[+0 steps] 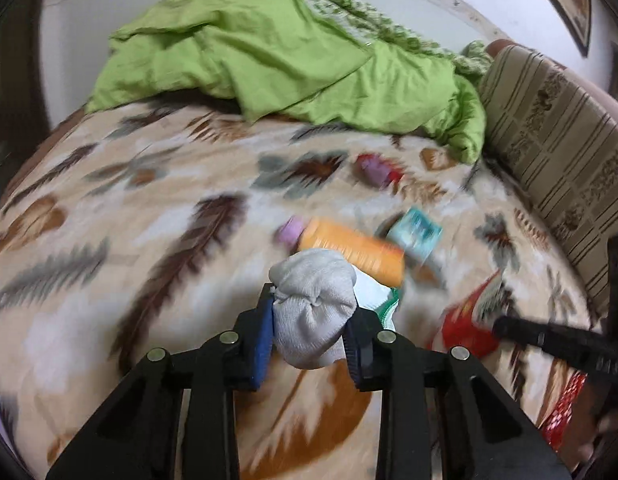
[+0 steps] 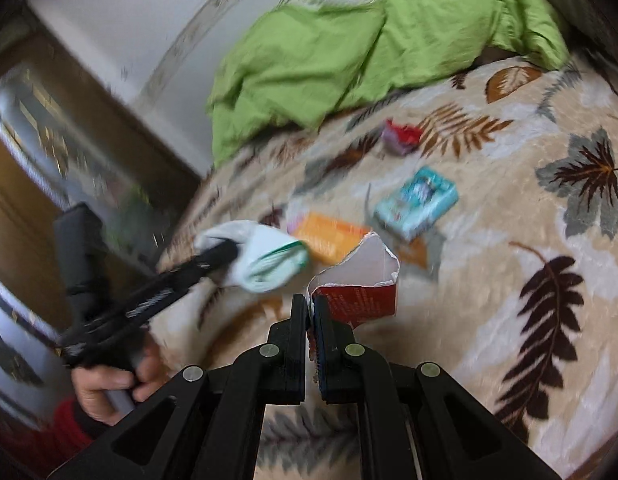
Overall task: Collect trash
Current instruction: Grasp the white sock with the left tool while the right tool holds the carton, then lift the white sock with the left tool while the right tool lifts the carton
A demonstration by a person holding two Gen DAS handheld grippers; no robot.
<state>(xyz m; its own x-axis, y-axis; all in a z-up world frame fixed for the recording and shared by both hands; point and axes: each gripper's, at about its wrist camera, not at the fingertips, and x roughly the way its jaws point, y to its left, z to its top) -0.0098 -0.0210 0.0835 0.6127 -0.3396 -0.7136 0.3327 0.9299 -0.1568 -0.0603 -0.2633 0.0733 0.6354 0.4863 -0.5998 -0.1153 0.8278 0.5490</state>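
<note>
Both grippers are already loaded: the left gripper (image 1: 311, 320) is pinching a balled sock (image 1: 313, 304), and the right gripper (image 2: 311, 312) is clamped on a torn red carton (image 2: 355, 288). The rest of the trash is on the blanket (image 2: 489, 320). From the right gripper, an orange box (image 2: 329, 236) lies at 12 o'clock, its long axis running 10 to 4, with a teal pack (image 2: 417, 202) at 1 and a wrapper (image 2: 401, 136) further back. The right hand looks nearer.

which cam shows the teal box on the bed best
The right wrist view: the teal box lies whole and fairly sharp beside the orange box. In the left wrist view it is smeared by blur, partly behind the orange box.
</note>
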